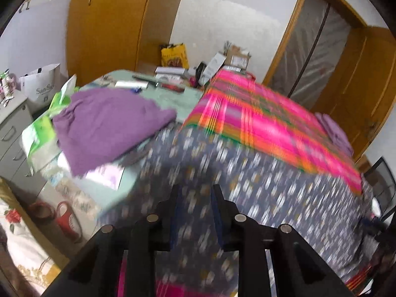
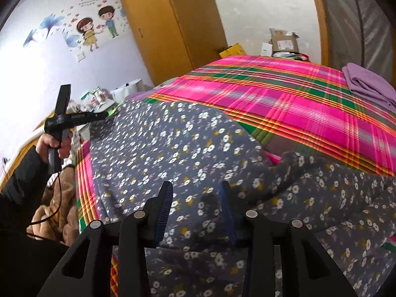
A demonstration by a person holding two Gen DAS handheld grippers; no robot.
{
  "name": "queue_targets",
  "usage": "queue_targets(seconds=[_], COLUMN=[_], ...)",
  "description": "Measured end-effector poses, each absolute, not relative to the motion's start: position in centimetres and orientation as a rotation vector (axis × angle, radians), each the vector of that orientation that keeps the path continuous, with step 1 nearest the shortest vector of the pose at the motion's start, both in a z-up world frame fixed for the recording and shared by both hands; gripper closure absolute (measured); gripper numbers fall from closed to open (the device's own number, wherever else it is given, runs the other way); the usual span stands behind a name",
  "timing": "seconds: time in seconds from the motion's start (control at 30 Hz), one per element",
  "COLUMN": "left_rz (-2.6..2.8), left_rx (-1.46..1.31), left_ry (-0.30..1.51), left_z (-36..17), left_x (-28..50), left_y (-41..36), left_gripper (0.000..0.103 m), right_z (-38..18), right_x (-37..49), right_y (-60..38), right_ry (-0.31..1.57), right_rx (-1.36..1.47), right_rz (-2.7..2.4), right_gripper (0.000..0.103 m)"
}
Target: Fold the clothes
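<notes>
A grey garment with small white and yellow flowers [image 2: 173, 143] lies spread over a pink plaid bedspread [image 2: 284, 99], with a ridge of bunched cloth at its right. My right gripper [image 2: 195, 193] hovers just over it, open, with only the cloth below showing between its blue pads. The left wrist view is blurred. There my left gripper [image 1: 198, 193] stands with its fingers apart above the same floral garment [image 1: 247, 185], pinching nothing. A hand [image 2: 53, 146] holds that left tool up at the bed's left edge.
A loose purple garment [image 1: 106, 123] lies on packs and papers left of the bed. A folded lilac cloth [image 2: 368, 86] sits at the far right. Boxes [image 1: 222, 61] crowd the far end. Grey drawers [image 1: 12, 136], a red mug [image 1: 68, 220] and a wooden wardrobe [image 1: 106, 24] stand to the left.
</notes>
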State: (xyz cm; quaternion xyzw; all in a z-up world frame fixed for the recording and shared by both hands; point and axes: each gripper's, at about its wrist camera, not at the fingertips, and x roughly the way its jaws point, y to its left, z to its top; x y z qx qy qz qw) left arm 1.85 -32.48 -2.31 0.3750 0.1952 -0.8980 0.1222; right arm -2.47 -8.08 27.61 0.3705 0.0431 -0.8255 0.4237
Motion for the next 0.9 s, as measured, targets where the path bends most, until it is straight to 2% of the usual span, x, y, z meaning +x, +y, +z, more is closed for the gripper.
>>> queue_targets(seconds=[0.1, 0.23, 0.4, 0.7, 0.73, 0.83, 0.87, 0.9], left_rz=[-2.611, -2.594, -2.735, -3.001, -3.004, -2.995, -2.989, -2.986], left_rx=[1.075, 1.060, 1.129, 1.346, 1.352, 1.347, 1.340, 1.333], left_ry=[0.613, 0.629, 0.563, 0.319, 0.311, 0.332, 0.342, 0.349], left_z=[-3.1, -2.9, -2.0, -2.0, -2.0, -1.8, -1.7, -1.5], left_x=[3.7, 5.2, 4.9, 3.1, 3.0, 3.0, 3.2, 3.3], left_y=[-32.8, -32.0, -26.6, -15.6, -15.3, -15.3, -15.6, -15.8], left_gripper=[0.083, 0.083, 0.083, 0.083, 0.083, 0.083, 0.083, 0.083], right_z=[27.6, 27.5, 27.7, 26.2, 26.0, 25.8, 25.8, 25.9], right_x=[-1.6, -0.4, 1.6, 4.8, 4.8, 5.1, 5.2, 5.4], right_y=[-8.6, -9.3, -10.4, -12.2, -12.4, -12.8, -12.8, -12.7], right_ry=[0.166, 0.218, 0.330, 0.602, 0.627, 0.674, 0.679, 0.680], right_rx=[0.913, 0.893, 0.839, 0.797, 0.799, 0.780, 0.769, 0.759], right_rz=[-2.038, -1.988, -1.892, -1.761, -1.761, -1.770, -1.772, -1.771], right_gripper=[0.063, 0.063, 0.063, 0.064, 0.066, 0.092, 0.097, 0.098])
